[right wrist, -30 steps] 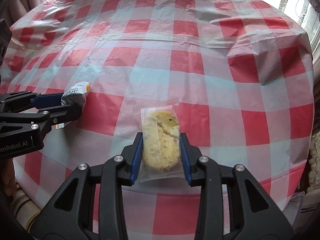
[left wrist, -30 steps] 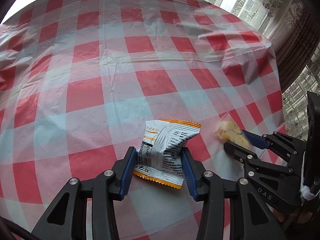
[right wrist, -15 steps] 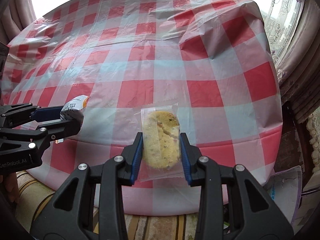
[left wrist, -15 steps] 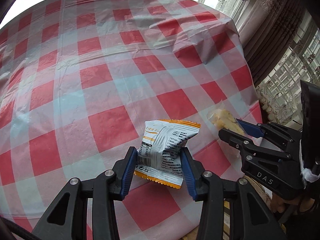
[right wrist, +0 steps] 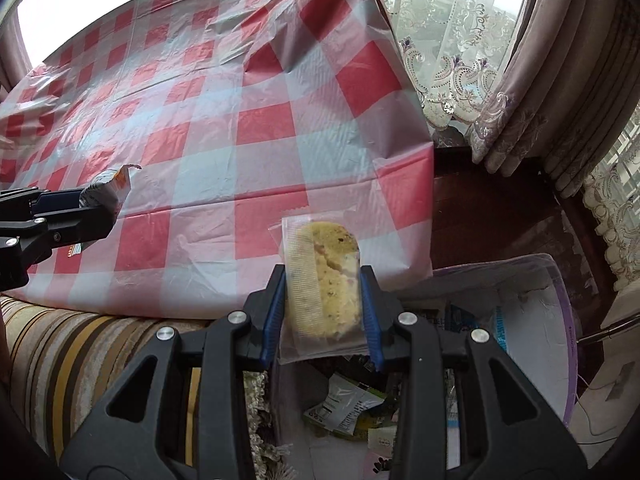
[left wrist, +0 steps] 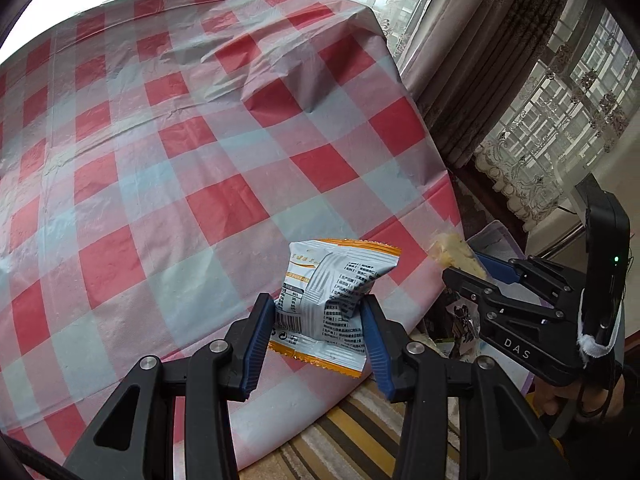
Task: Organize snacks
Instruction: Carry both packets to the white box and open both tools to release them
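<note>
My left gripper [left wrist: 318, 320] is shut on a white and orange snack packet [left wrist: 334, 300] and holds it in the air over the table's right edge. It also shows at the left of the right wrist view [right wrist: 102, 196]. My right gripper [right wrist: 324, 300] is shut on a clear-wrapped yellow cake [right wrist: 326, 276] and holds it above a white bin [right wrist: 532, 320] with a purple rim. In the left wrist view the right gripper [left wrist: 466, 266] is to the right, off the table, with the cake [left wrist: 454, 250] in it.
A red and white checked tablecloth [left wrist: 180, 160] covers the table. The bin beside the table holds several snack packets [right wrist: 348, 404]. A striped seat [right wrist: 80, 344] lies below the table edge. Curtains [right wrist: 520, 80] hang at the right.
Both grippers have pulled back and swung right with their snacks, from over the table to its right edge. The bin has come into the right wrist view.
</note>
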A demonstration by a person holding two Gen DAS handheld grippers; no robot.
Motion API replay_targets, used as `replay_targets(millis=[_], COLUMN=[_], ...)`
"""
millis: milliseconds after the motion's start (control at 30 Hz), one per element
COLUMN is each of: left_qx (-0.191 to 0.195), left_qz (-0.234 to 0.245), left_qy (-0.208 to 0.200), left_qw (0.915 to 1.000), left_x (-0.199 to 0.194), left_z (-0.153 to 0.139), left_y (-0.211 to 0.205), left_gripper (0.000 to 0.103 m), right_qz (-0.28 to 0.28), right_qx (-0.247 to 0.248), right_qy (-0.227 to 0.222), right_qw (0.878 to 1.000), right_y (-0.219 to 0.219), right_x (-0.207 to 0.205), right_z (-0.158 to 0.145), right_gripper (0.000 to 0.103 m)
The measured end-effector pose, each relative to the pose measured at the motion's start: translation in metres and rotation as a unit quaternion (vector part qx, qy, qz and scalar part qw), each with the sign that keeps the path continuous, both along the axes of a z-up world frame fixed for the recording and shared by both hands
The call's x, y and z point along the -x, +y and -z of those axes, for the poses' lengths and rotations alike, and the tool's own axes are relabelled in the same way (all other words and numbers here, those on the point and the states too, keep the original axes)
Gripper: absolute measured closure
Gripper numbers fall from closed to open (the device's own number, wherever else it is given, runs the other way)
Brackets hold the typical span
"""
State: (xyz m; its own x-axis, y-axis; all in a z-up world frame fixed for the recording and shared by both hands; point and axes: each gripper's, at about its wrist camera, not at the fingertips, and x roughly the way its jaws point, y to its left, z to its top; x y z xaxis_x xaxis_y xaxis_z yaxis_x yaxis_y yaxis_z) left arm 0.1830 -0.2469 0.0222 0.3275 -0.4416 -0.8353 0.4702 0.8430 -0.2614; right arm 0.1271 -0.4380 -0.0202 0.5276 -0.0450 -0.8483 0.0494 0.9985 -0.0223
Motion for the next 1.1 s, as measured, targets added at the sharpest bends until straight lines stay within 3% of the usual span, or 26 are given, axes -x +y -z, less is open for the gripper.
replay_targets(millis=[400,933,1100], left_qx=[0.029,0.004,-0.002], left_qz=[0.059,0.094,0.089], left_qy=[0.050,0.094,0.103], left_qw=[0.9966,0.9911,0.9907], left_x=[0.027,0.059,0.064], left_z=[0.009,0.023,0.025], left_y=[-0.082,-0.146,-0.149], left_gripper=[0.058,0.055,0.044], right_qz=[0.096,0.171,0.188], right_qx=[0.017,0.007,0.014], right_qy=[-0.001,-0.020,-0.029], right_qw=[0.995,0.985,0.982], right_y=[-0.073,-0.120,-0.124], right_x=[0.051,0.088,0.099], right_z=[0.000,-0.008,-0.016], right_gripper=[0.064,0.063,0.043])
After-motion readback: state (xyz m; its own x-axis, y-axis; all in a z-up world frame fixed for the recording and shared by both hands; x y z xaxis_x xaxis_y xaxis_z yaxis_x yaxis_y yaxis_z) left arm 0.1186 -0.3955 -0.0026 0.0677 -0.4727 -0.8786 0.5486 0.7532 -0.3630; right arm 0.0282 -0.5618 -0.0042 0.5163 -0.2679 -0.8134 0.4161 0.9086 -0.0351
